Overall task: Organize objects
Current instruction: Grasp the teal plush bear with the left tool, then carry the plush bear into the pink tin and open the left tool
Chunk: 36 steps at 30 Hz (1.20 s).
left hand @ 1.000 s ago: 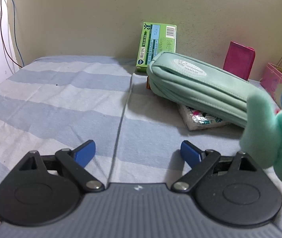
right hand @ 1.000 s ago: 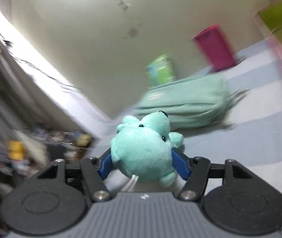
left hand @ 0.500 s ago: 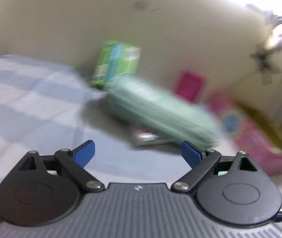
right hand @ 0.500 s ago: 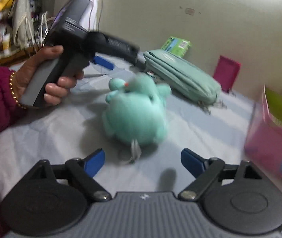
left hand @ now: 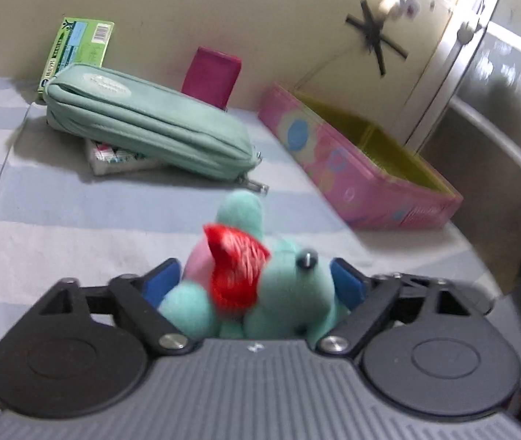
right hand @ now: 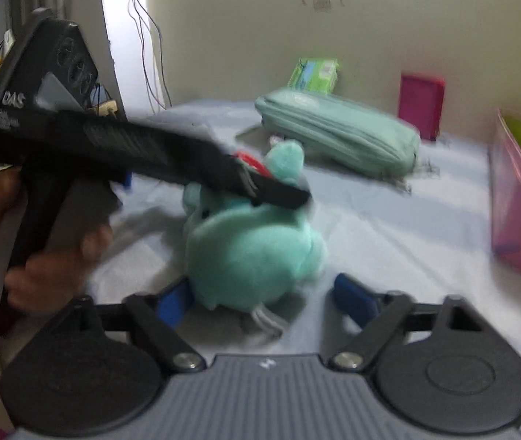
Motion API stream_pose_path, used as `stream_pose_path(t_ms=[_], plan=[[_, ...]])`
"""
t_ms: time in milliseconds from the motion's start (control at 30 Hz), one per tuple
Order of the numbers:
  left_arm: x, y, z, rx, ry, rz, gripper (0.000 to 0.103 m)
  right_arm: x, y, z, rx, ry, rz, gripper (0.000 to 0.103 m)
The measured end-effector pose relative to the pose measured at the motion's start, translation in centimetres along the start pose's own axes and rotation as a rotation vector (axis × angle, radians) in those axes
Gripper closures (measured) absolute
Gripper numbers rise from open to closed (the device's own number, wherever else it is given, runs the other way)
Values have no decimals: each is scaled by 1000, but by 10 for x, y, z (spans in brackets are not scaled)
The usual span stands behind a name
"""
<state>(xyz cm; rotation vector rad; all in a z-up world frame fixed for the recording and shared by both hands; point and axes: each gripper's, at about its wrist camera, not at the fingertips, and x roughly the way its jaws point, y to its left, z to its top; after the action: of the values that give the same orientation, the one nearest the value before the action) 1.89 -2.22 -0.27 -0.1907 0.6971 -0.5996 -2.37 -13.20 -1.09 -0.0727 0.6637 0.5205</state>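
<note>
Through the left wrist camera, my left tool (left hand: pixel 255 278) has just been closing, and the teal plush toy (left hand: pixel 297 289) with its red tuft fills the gap. As far as the blur lets me judge, both blue pads (left hand: pixel 161 282) meet its sides, so I read this as a grip on the toy. The toy sits deep against the tool's body, low over the striped sheet (left hand: pixel 59 201). The open pink box (left hand: pixel 352 183) lies at 2 o'clock and the mint pencil case (left hand: pixel 150 124) at 11 o'clock. My worry here is the softness. The pads seem to bear on stuffing and one round limb rather than the body's middle, so a lift toward the box could let the toy squirm out or pivot and drop short of the rim. From the right wrist camera, my right tool (right hand: pixel 262 293) has also just been closing, but it holds nothing. Its left pad sits just beside the toy's (right hand: pixel 253 253) base at 7 o'clock, while the right pad stands clear at 5 o'clock, so the tool is open around the toy's near end. The left tool (right hand: pixel 279 190), with my hand (right hand: pixel 51 267) on its handle, reaches in from 10 o'clock across the top of the toy. The danger is two tools on one toy. If the right one pinches the base or the pale loop trailing from it while the left lifts, the two would pull against each other. The toy could be dragged free, or the fingers could knock together.
</note>
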Motion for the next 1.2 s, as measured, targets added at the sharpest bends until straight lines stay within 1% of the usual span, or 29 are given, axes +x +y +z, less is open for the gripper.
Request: stream_pose_path(t_ms=[33, 100, 167, 233, 300, 400, 567, 667, 733, 767, 833, 900, 933, 1000, 1067, 1133, 1200], plan=[[-1, -5, 3, -5, -10, 10, 19, -2, -1, 3, 9, -17, -11, 46], [-3, -16, 18, 8, -32, 16, 21, -11, -5, 5, -9, -82, -41, 47], [1, -34, 36, 56, -55, 11, 21, -26, -13, 10, -10, -150, -87, 47], [8, -54, 55, 114, -82, 9, 21, -40, -25, 15, -19, -211, -151, 47], [25, -79, 75, 172, -94, 5, 20, -53, -46, 21, -6, -253, -212, 46], [62, -117, 100, 254, -102, -6, 20, -69, -88, 27, 71, -285, -271, 46], [124, -159, 131, 296, -65, -31, 20, -84, -152, 29, 167, -290, -368, 46], [152, -182, 139, 336, -50, -20, 18, -86, -182, 28, 219, -281, -404, 46], [168, -196, 141, 361, -50, -2, 17, -82, -202, 23, 263, -292, -426, 46], [173, -200, 141, 367, -53, 9, 16, -80, -206, 21, 286, -301, -445, 43], [183, -209, 143, 367, -62, 45, 15, -75, -214, 17, 301, -307, -533, 32], [187, -211, 144, 348, -75, 65, 11, -71, -213, 14, 245, -299, -636, 30], [187, -211, 143, 334, -82, 71, 10, -69, -210, 13, 217, -300, -669, 28], [184, -211, 139, 325, -98, 88, 10, -66, -205, 14, 194, -303, -695, 26], [180, -214, 134, 344, -121, 126, 9, -61, -200, 15, 165, -299, -714, 24], [174, -215, 130, 358, -135, 154, 7, -53, -196, 15, 127, -280, -761, 22], [166, -217, 130, 359, -161, 174, 7, -51, -199, 15, 148, -271, -788, 22]])
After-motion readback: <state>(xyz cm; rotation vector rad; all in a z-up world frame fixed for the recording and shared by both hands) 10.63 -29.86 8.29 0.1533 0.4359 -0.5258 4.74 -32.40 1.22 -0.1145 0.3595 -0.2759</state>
